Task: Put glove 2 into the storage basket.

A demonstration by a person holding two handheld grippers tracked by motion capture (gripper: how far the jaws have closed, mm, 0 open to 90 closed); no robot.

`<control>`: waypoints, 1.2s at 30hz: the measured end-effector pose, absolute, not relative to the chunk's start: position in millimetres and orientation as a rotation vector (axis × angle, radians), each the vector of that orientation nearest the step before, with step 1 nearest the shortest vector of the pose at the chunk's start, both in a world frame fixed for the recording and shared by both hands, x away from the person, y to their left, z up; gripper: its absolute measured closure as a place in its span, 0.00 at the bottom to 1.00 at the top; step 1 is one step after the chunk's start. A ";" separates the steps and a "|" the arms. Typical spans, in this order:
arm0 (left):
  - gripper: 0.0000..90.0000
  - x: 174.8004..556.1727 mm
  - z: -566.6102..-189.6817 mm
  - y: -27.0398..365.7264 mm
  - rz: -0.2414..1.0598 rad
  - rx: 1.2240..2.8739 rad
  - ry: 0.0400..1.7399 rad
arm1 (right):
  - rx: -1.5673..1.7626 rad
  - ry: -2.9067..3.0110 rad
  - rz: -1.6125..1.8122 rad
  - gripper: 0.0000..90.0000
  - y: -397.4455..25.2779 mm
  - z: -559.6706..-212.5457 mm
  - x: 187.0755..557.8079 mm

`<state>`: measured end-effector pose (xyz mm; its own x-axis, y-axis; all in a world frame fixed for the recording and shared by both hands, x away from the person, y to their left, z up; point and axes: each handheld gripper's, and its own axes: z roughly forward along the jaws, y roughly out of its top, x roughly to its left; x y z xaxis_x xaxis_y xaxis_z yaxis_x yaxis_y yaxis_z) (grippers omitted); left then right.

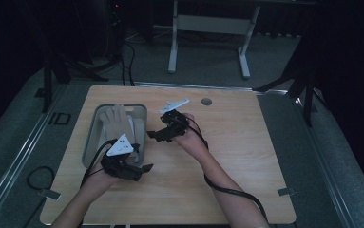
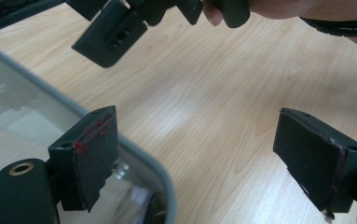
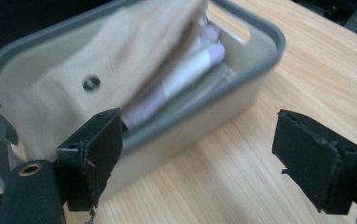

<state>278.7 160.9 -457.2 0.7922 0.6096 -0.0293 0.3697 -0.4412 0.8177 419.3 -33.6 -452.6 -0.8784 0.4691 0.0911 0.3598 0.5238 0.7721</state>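
Observation:
A grey bin (image 1: pixel 142 124) sits on the left part of the wooden table (image 1: pixel 236 156). A tan flat piece (image 1: pixel 115 121) leans inside it. In the right gripper view the tan piece (image 3: pixel 134 51) has a small round hole, and white and lilac rolled items (image 3: pixel 199 58) lie beside it. My left gripper (image 1: pixel 139 165) is open at the bin's near right corner, with nothing between its jaws. My right gripper (image 1: pixel 157 128) is open just right of the bin, jaws pointing at it and holding nothing. In the left gripper view, the left gripper (image 2: pixel 204 158) straddles the bin rim (image 2: pixel 153 163).
A round grommet (image 1: pixel 206 101) sits in the table near its far edge. A desk frame (image 1: pixel 208 28) stands on the floor beyond. Cables trail from both grippers toward the near edge. The right gripper's jaw (image 2: pixel 111 32) hangs at the top of the left gripper view.

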 end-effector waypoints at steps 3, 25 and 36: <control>0.16 278.3 -458.1 153.0 0.326 2.081 0.708 | 0.721 2.632 1.283 0.18 -43.9 -457.8 415.5; 0.16 271.3 -485.0 97.8 0.206 2.122 0.583 | 0.779 2.627 1.256 0.18 -107.2 -492.9 391.9; 0.16 271.1 -508.4 77.5 0.156 2.134 0.544 | 0.787 2.630 1.280 0.18 -136.5 -514.1 378.0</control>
<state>271.1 77.5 -508.4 0.8952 0.4368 -0.0889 0.3229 -0.4979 0.8049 378.0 -136.5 -514.1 -0.8590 0.4976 0.1208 0.4021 0.5095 0.7607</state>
